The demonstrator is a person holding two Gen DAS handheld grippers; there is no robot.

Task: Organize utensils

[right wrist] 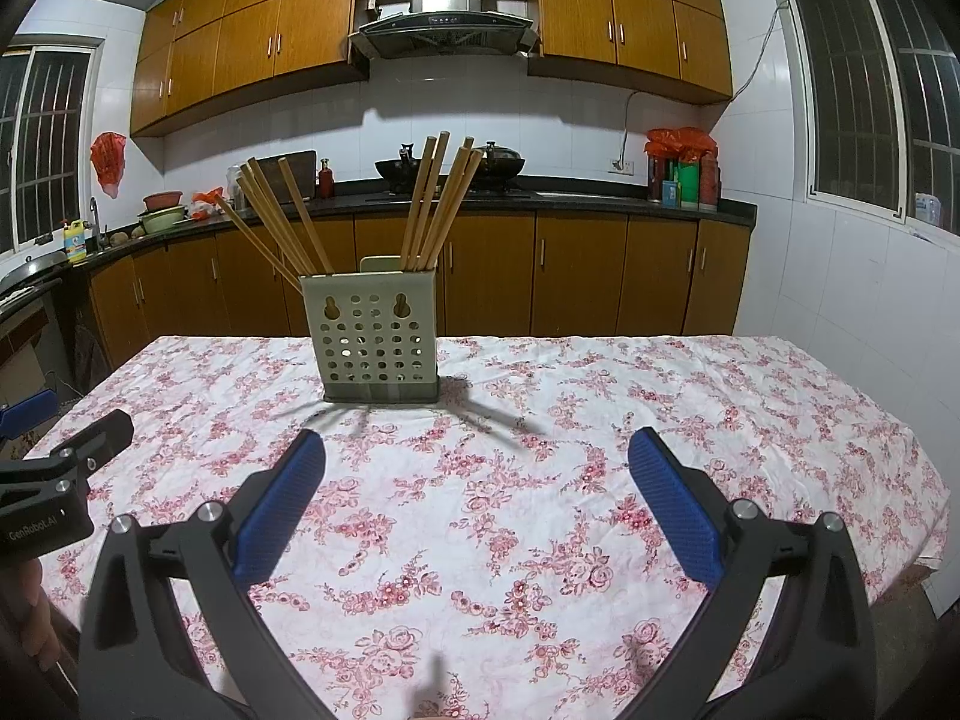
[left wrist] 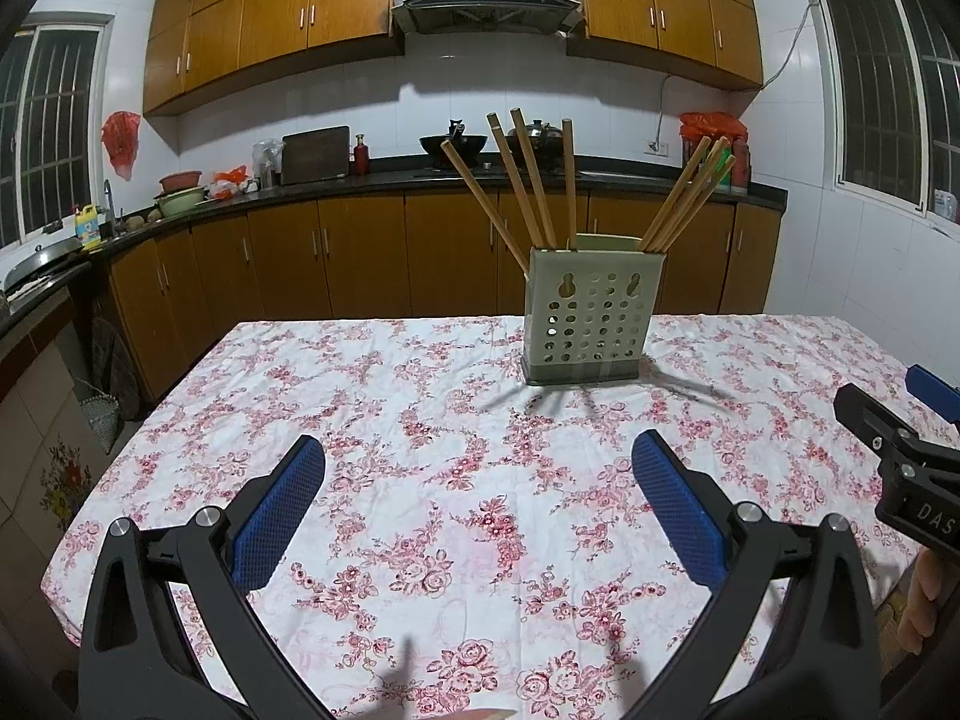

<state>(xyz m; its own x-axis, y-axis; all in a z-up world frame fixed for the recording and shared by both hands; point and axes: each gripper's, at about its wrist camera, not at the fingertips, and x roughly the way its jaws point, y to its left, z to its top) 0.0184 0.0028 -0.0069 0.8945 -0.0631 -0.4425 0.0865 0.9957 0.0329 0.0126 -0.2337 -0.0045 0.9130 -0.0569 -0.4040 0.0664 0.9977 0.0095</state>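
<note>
Left gripper (left wrist: 478, 483): jaws wide apart, nothing between blue pads (left wrist: 279, 513), hovering over near part of table.
Right gripper (right wrist: 477, 483): likewise spread, empty, beside left one; its tip visible at right edge of left view.
Tablecloth (left wrist: 420, 420): white, red floral print, covers table.
Holder (left wrist: 591, 315): pale green, perforated, upright past mid-table, well apart from both grippers.
Chopsticks (left wrist: 531, 180): wooden, standing in holder in two fanned groups, leaning left and right; count around eight, overlap prevents certainty.
Counter (right wrist: 540, 195): dark, far behind, wok on stove.
</note>
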